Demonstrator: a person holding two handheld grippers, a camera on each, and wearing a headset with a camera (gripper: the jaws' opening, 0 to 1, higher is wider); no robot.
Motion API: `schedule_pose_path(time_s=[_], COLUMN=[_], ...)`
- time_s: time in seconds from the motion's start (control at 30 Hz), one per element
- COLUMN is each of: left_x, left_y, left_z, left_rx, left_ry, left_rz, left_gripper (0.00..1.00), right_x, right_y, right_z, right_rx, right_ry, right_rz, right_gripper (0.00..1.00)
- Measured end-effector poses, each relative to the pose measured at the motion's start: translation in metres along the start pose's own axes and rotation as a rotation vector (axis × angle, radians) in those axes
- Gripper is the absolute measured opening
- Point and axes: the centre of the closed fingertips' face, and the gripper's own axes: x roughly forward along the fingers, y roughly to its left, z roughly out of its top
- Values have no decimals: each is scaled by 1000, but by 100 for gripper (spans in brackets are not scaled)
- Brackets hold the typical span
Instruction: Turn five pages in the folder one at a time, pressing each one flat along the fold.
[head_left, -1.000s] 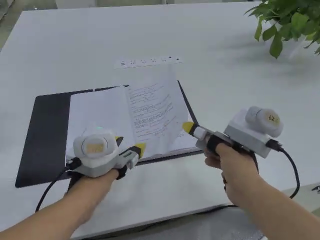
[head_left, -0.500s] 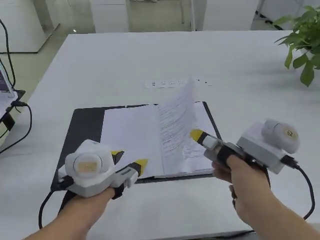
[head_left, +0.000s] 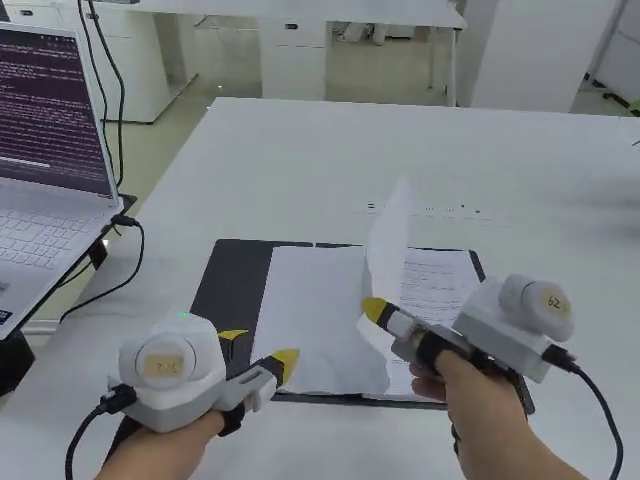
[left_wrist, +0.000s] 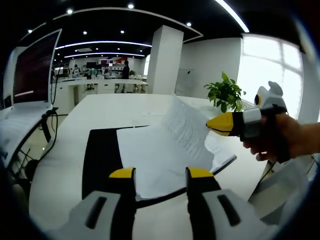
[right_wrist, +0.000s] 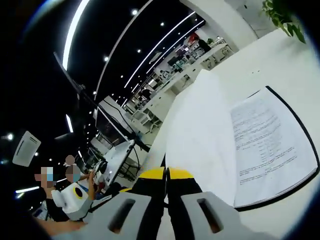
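While the right hand-held gripper has its jaws pressed together on the free edge of one page, that page stands nearly upright over the fold of the open folder. The step in hand therefore looks like the middle of a page turn; which of the five it is cannot be told. The folder lies flat in the middle of the white worktop. Its black cover is bare toward 9 o'clock, with white turned sheets beside that and a printed sheet toward 3 o'clock. The left hand-held gripper hovers at about 7 o'clock of the folder, just off its near edge, with its jaws spread and holding nothing.

The next move probably calls for carrying the page over toward 9 o'clock, letting it go on the turned sheets, then pressing along the fold. The thin paper could buckle if pulled hard.

A laptop with a lit screen sits beyond the worktop's edge at 10 o'clock, with a cable trailing near it. In the left gripper view a potted plant stands at the far side of a bright open office.
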Motion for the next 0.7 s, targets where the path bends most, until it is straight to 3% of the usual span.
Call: schedule_pose_path(time_s=[0.2, 0.27, 0.43, 0.7], left_x=[-16, -18, -23, -31], left_y=[15, 19, 18, 17], left_z=[-3, 2, 12, 12], left_rx=[-8, -31, -10, 27], left_ry=[-5, -16, -39, -34], left_rz=[37, 48, 49, 49], left_gripper=[37, 37, 37, 38], right_x=[27, 33, 48, 69], right_y=[8, 12, 16, 12], right_z=[-22, -29, -46, -71], right_rx=[-33, -45, -78, -119], right_ry=[69, 88, 136, 208], right_rz=[9, 14, 7, -24], right_gripper=[0, 0, 0, 0])
